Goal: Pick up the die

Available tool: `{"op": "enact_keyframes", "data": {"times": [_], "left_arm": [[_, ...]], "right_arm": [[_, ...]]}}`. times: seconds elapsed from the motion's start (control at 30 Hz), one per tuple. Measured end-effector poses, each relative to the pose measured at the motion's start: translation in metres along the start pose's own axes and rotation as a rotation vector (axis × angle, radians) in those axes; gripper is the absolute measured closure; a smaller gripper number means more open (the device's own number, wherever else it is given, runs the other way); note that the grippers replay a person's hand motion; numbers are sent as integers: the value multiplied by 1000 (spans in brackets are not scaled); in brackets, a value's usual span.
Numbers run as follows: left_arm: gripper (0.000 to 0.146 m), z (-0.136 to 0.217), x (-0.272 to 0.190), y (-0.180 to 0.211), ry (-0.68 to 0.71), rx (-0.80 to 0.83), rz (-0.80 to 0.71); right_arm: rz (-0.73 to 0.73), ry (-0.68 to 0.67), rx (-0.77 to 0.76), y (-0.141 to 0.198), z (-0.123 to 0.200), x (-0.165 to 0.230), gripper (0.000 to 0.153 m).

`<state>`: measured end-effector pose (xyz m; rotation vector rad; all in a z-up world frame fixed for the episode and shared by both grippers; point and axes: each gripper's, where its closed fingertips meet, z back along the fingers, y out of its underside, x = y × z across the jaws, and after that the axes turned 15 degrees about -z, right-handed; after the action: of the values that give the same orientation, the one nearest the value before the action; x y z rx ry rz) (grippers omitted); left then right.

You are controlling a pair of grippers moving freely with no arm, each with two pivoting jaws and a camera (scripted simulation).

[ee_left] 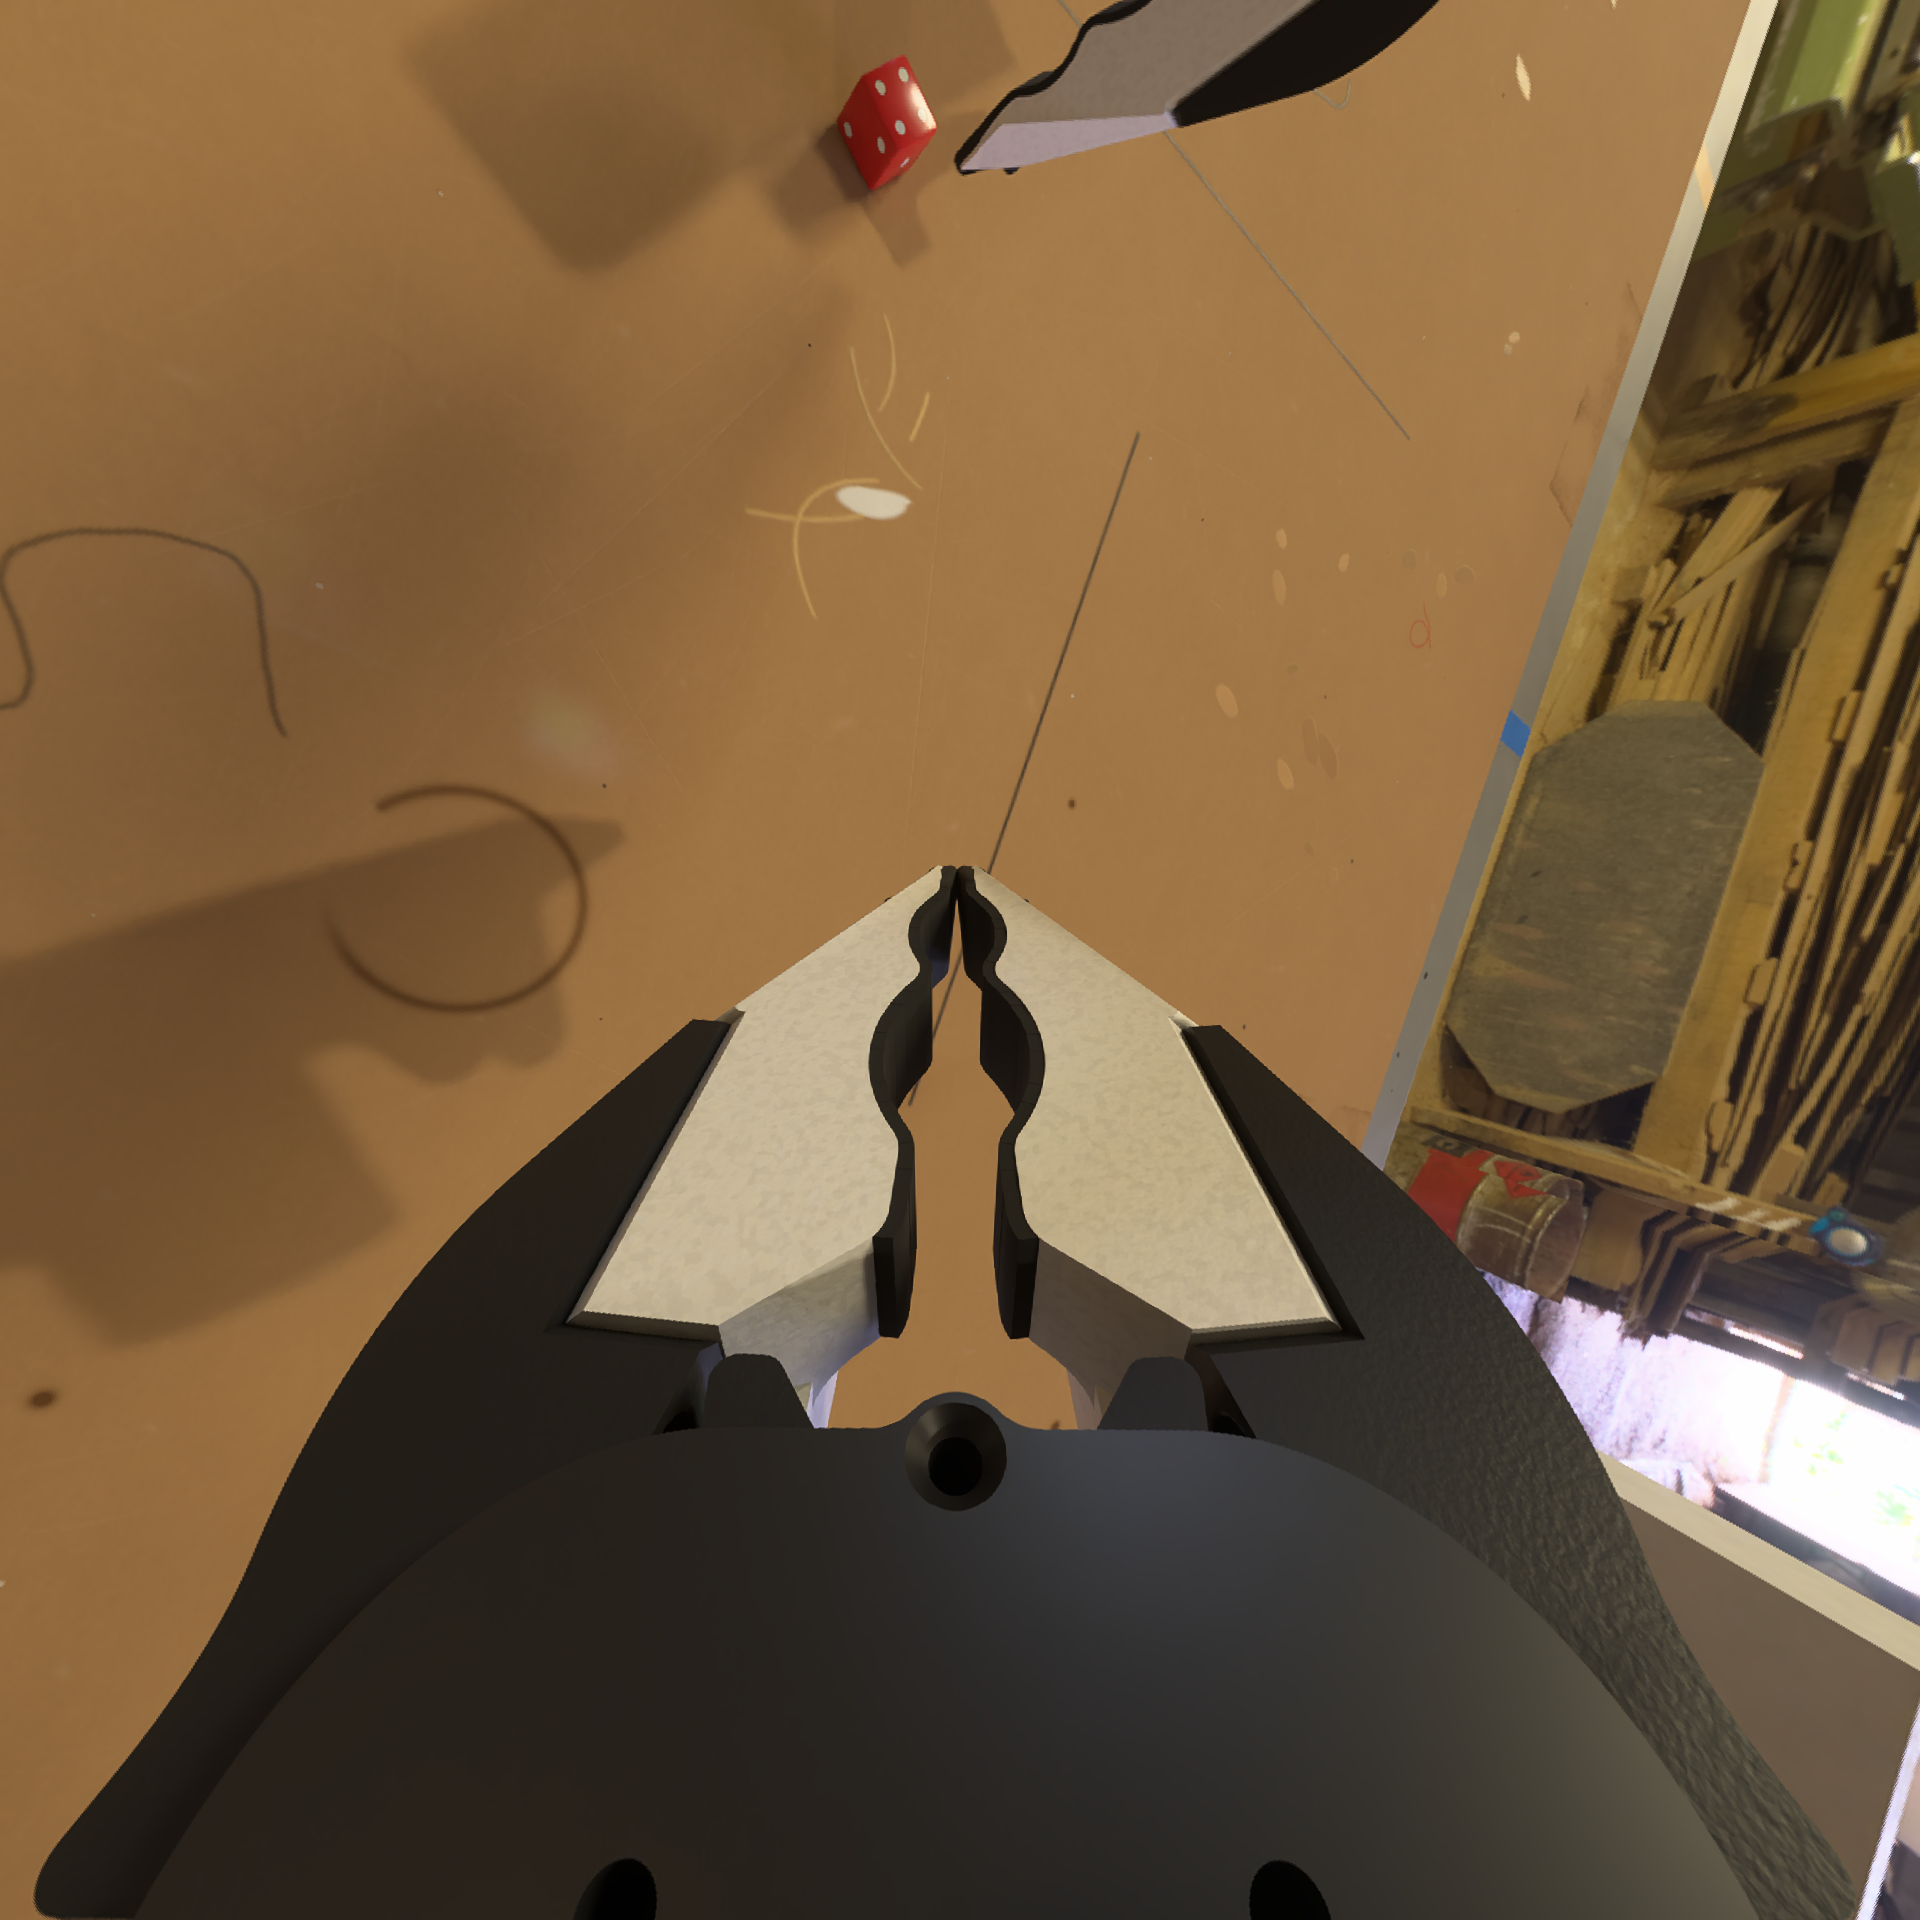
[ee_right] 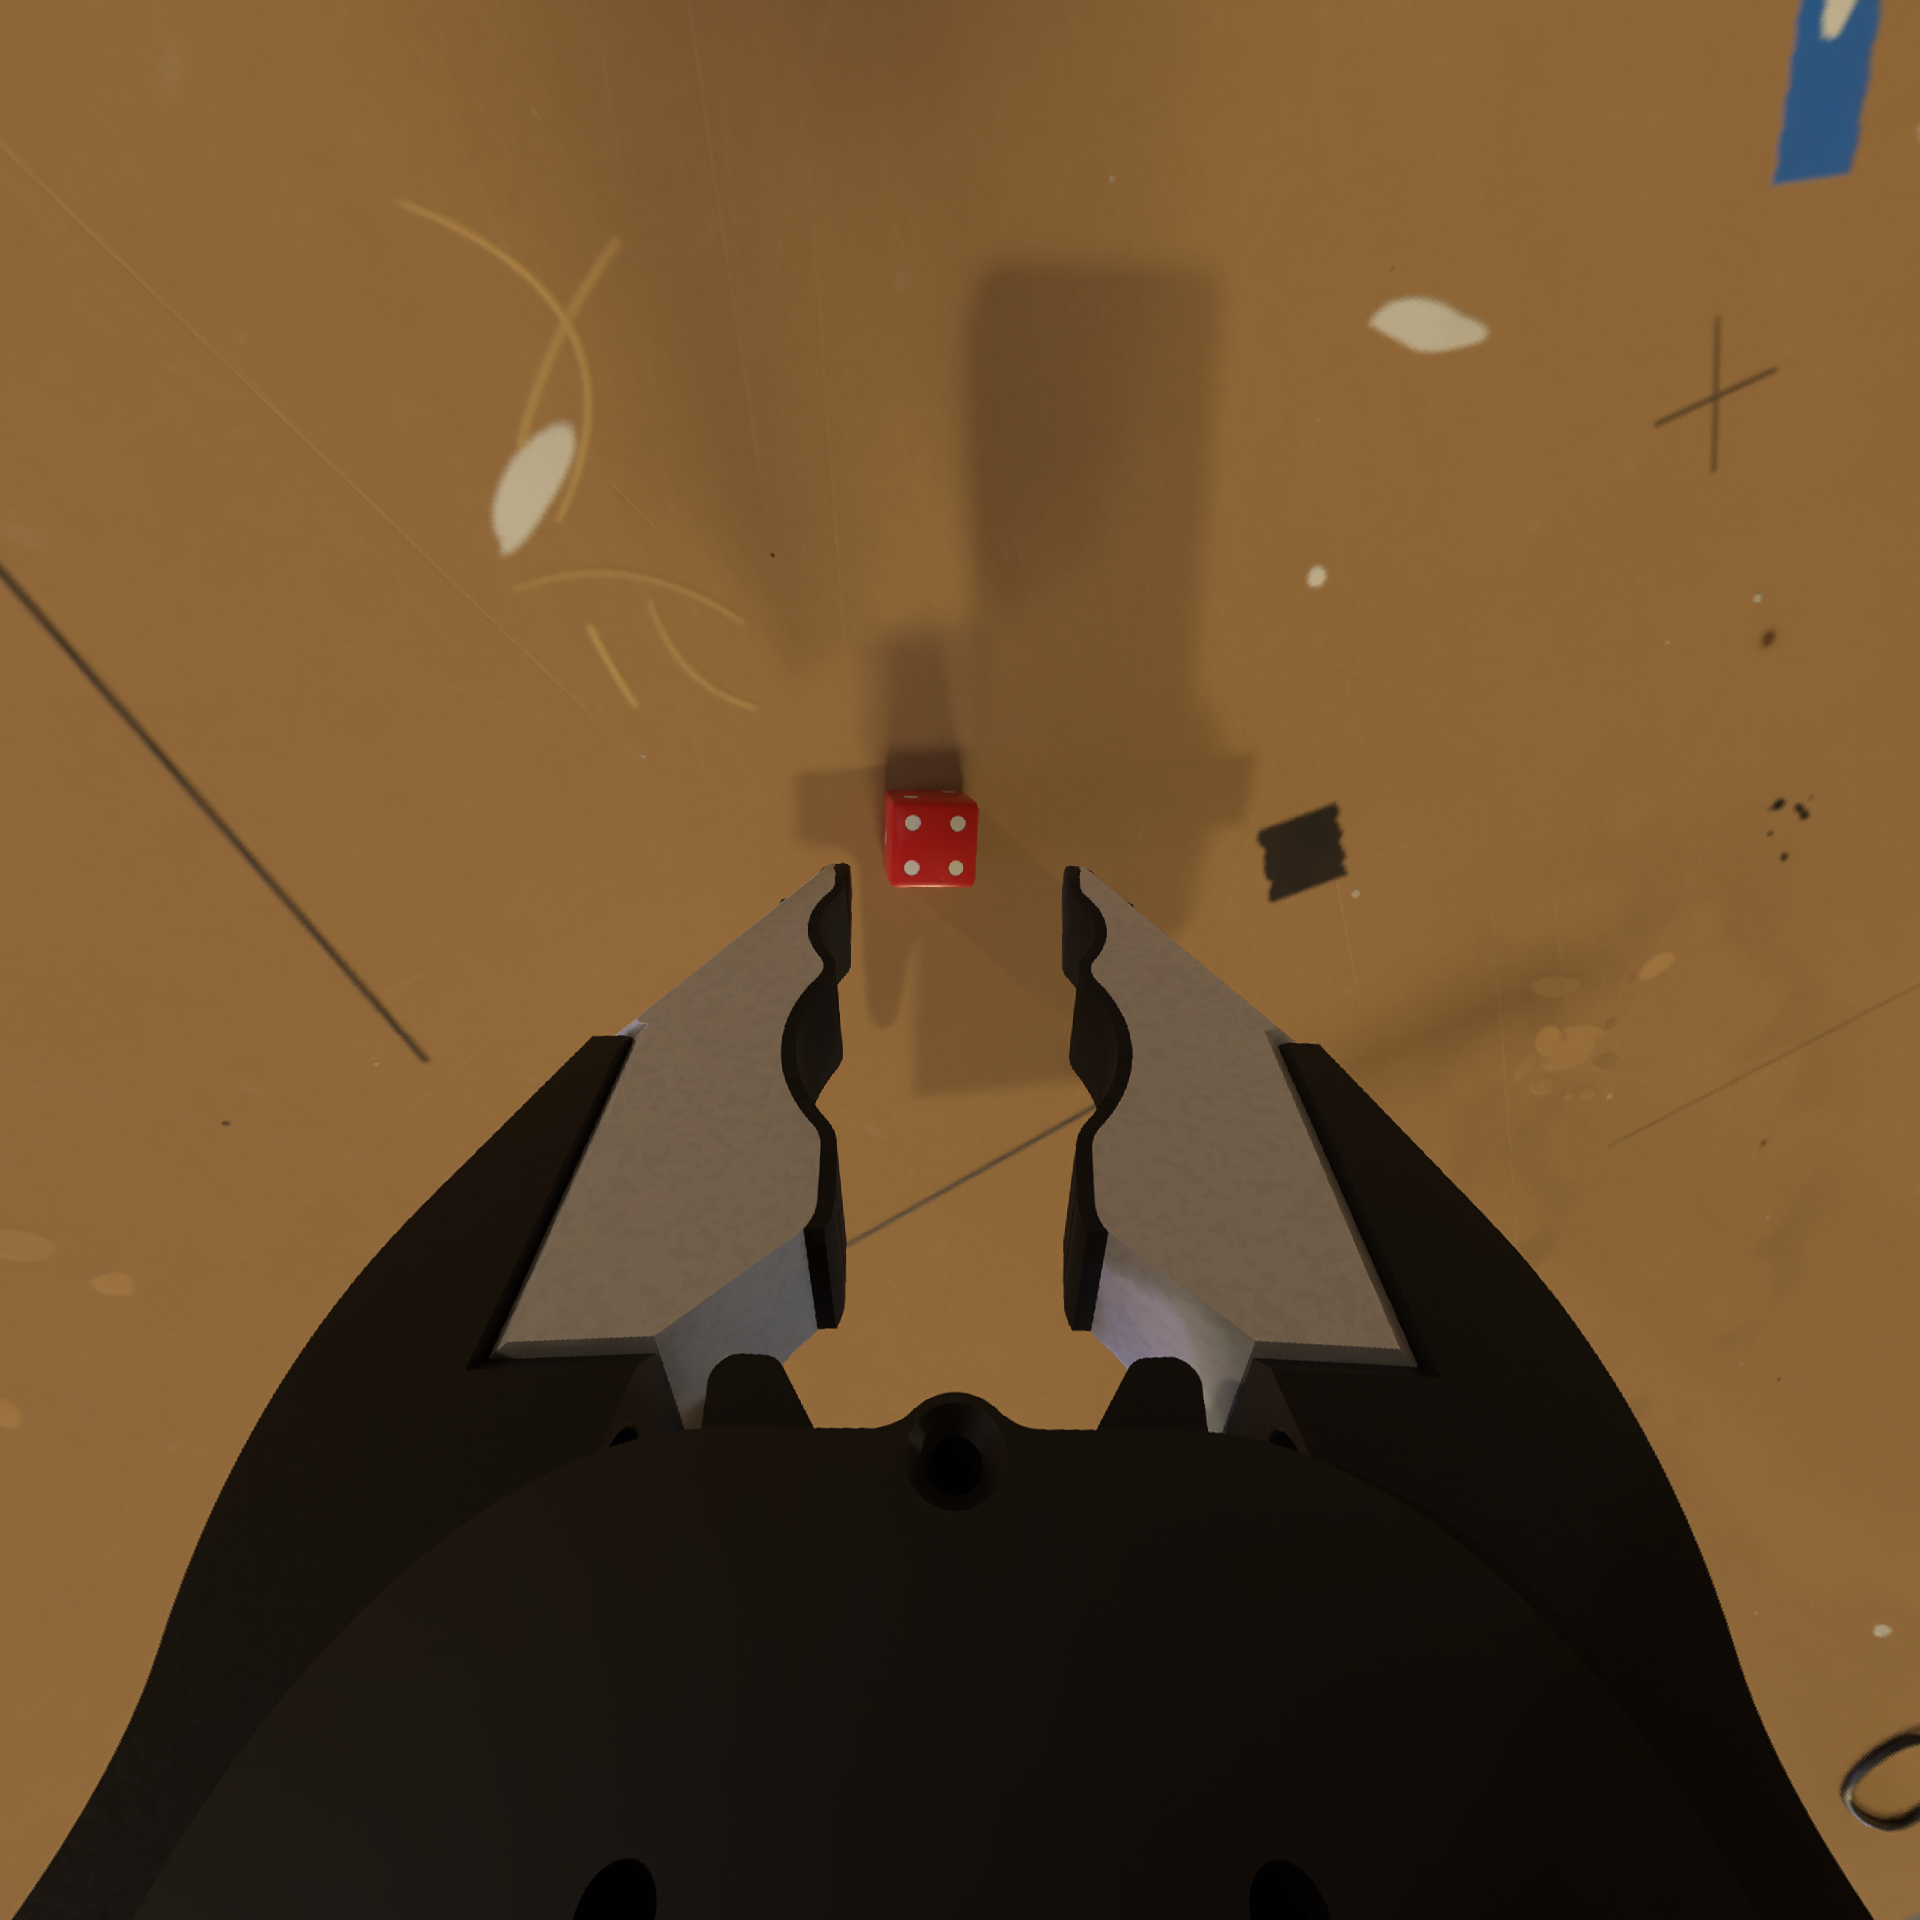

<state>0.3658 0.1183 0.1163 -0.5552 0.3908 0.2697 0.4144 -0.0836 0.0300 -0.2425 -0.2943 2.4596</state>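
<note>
A small red die (ee_right: pixel 930 840) with white pips sits on the brown tabletop (ee_right: pixel 312 935). In the right wrist view it lies just beyond my right gripper (ee_right: pixel 956 878), a little left of centre between the open fingertips, not touching them. My right gripper is open and empty. In the left wrist view the die (ee_left: pixel 886 123) is far off at the top, with a finger of the right gripper (ee_left: pixel 1122 114) beside it on the right. My left gripper (ee_left: pixel 956 878) is shut and empty, well short of the die.
The tabletop's edge (ee_left: pixel 1558 727) runs along the right of the left wrist view, with stacked wood (ee_left: pixel 1766 623) beyond it. The tabletop bears scratches, pale spots and pen lines, a blue tape piece (ee_right: pixel 1823 94) and a dark patch (ee_right: pixel 1301 852).
</note>
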Motion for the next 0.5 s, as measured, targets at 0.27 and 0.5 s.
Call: {"op": "enact_keyframes", "data": {"times": [0.27, 0.5], "left_arm": [[146, 1, -2, 0, 2, 0, -4], [146, 1, -3, 1, 3, 4, -7]], "right_arm": [[9, 24, 61, 3, -18, -3, 123], [-53, -46, 75, 6, -19, 4, 134]]}}
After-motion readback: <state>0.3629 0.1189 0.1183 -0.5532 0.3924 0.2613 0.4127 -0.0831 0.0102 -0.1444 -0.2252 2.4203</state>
